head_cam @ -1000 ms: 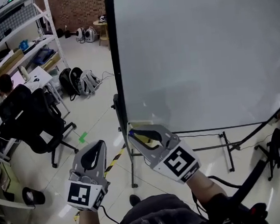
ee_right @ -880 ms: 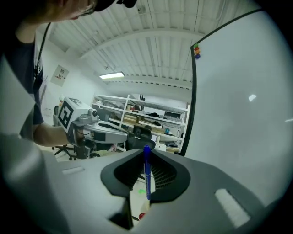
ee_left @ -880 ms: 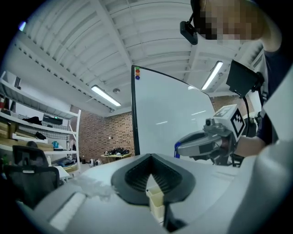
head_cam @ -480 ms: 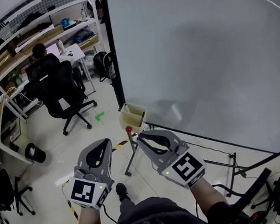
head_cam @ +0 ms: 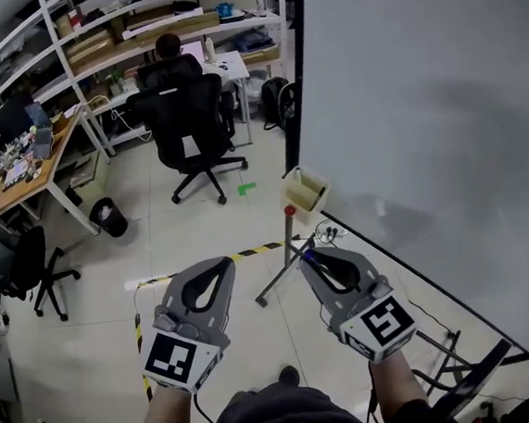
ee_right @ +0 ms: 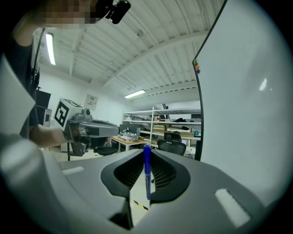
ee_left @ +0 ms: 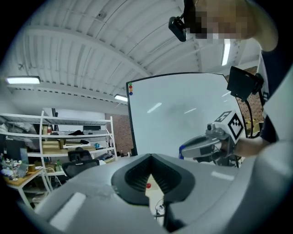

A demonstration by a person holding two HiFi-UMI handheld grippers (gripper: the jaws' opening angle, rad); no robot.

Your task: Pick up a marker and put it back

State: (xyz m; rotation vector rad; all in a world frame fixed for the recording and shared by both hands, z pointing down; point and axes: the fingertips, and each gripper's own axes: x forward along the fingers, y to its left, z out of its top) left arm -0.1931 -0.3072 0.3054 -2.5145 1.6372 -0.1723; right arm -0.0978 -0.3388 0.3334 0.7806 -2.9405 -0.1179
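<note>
**Desk:** What is in your right hand?

**Operator:** My right gripper (head_cam: 317, 258), held level over the pale tiled floor (head_cam: 84, 363), pinches a slim blue marker (ee_right: 147, 171) between its jaws. The marker stands upright, its top poking just above the jaw tips. In the head view I catch only a blue speck of it.

**Desk:** And the left?

**Operator:** My left gripper (head_cam: 216, 266) hangs alongside, with a gap between the two. Its jaws look pressed together at the tips, as far as I can judge, with nothing between them.

**Desk:** Surroundings?

**Operator:** A large whiteboard (head_cam: 442, 124) with a black edge fills the right side. Just ahead of the right gripper, a small cream open-topped box (head_cam: 305, 193) sits by a red knob (head_cam: 290, 211) at the top of a metal pole. Yellow-and-black striped tape (head_cam: 250, 252) crosses the floor. Farther off, a person (head_cam: 168, 46) sits in a black office chair (head_cam: 186, 120) at a white table (head_cam: 232, 68), in front of white metal shelving (head_cam: 135, 28).
</note>
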